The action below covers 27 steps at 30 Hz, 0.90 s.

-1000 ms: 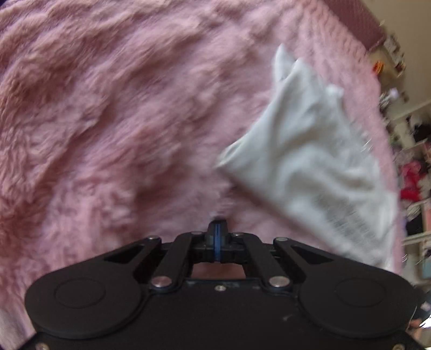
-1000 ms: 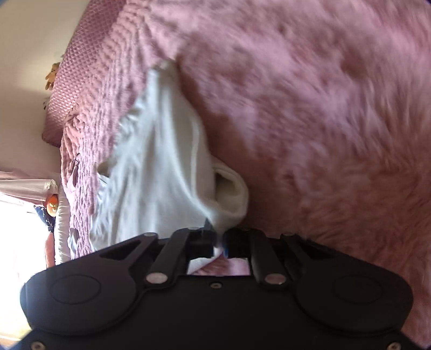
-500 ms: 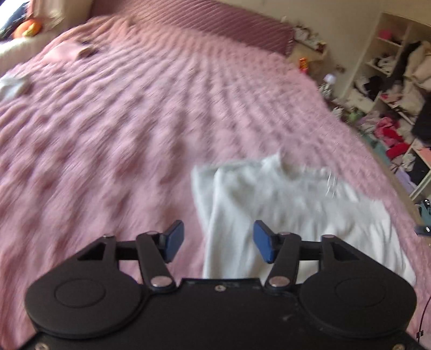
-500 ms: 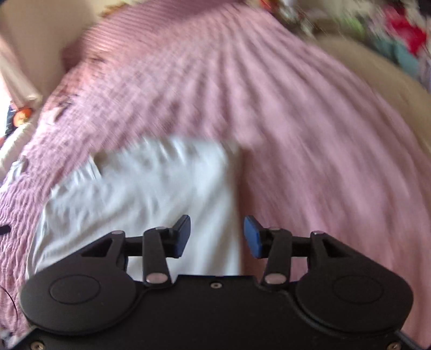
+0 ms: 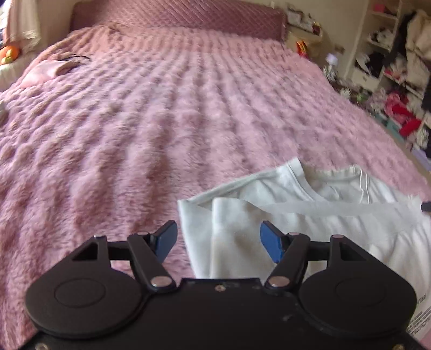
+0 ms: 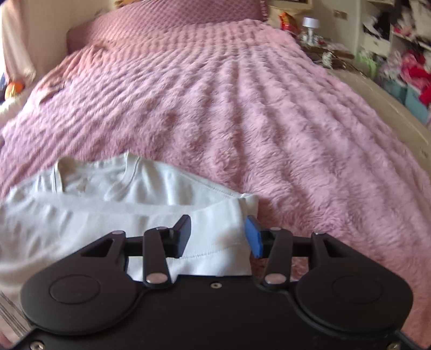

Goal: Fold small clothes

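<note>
A white garment (image 5: pixel 301 215) lies folded flat on the pink fluffy blanket (image 5: pixel 161 129), with its neckline turned away from me. My left gripper (image 5: pixel 218 234) hovers over the garment's left edge. Its jaws are opening, and no cloth is pinched between the blue pads (image 5: pixel 269 241). In the right wrist view the same garment (image 6: pixel 129 196) fills the lower left. My right gripper (image 6: pixel 218 227) stands open above its right corner, holding nothing, and its right pad (image 6: pixel 253 235) sits just past the folded edge.
The blanket covers a wide bed up to a quilted headboard (image 5: pixel 175 16). A small pink cloth (image 5: pixel 45 71) lies far left. Shelves stuffed with clothes (image 5: pixel 398 80) stand beyond the bed's right side. A beige bed edge (image 6: pixel 390 105) shows at right.
Both grippers were shut low at the garment a second ago. They have opened, rolled level and drawn back and up. The garment now lies flat on the blanket.
</note>
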Tool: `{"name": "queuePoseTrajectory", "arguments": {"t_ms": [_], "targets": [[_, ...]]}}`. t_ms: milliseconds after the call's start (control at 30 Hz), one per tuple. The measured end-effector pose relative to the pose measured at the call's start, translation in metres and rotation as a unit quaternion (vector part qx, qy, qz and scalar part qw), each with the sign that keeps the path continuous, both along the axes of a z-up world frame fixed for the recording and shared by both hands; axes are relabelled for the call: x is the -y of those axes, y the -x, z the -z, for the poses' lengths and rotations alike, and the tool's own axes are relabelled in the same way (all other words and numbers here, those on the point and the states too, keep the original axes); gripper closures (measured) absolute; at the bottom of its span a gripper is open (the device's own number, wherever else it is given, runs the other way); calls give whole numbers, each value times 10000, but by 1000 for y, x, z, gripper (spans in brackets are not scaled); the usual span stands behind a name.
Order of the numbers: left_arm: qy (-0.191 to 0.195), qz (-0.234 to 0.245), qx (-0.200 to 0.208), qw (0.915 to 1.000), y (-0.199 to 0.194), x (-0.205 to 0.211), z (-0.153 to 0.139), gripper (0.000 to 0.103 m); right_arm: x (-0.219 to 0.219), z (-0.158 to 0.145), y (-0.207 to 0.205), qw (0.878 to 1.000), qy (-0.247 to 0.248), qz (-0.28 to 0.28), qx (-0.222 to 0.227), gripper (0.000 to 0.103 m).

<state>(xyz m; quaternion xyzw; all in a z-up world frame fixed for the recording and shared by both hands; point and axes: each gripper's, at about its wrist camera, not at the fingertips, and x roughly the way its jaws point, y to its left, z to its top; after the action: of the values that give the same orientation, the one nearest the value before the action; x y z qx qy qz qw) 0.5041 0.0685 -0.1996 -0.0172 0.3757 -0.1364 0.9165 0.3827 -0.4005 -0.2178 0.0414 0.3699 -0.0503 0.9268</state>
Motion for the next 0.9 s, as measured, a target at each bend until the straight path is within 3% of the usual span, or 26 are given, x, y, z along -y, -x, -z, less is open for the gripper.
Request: {"name": "queuePoseTrajectory", "arguments": {"t_ms": [100, 233, 333, 367, 467, 567, 700, 800, 900], "targets": [[-170, 68, -179, 9997, -15, 12, 10, 48, -2, 4, -1, 9999, 133, 3, -56, 57], [-81, 60, -350, 9993, -25, 20, 20, 67, -1, 7, -2, 9999, 151, -29, -71, 57], [-167, -107, -425, 9989, -31, 23, 26, 92, 0, 11, -3, 9997, 218, -53, -110, 63], [-131, -112, -405, 9990, -32, 23, 27, 95, 1, 12, -4, 9997, 208, -49, -137, 68], [-170, -221, -141, 9995, -24, 25, 25, 97, 2, 14, -4, 9996, 257, -7, -148, 87], [-84, -375, 285, 9989, -8, 23, 17, 97, 4, 11, 1, 9998, 195, 2, 6, 93], [389, -758, 733, 9937, 9, 4, -4, 97, 4, -5, 12, 9987, 49, -7, 503, 98], [254, -884, 712, 9932, 6, -3, -3, 97, 1, -13, 9, 9974, 19, -5, 720, 103], [45, -982, 391, 9944, -12, -5, 16, 97, 6, -2, -11, 9981, 67, 333, 518, 103]]}}
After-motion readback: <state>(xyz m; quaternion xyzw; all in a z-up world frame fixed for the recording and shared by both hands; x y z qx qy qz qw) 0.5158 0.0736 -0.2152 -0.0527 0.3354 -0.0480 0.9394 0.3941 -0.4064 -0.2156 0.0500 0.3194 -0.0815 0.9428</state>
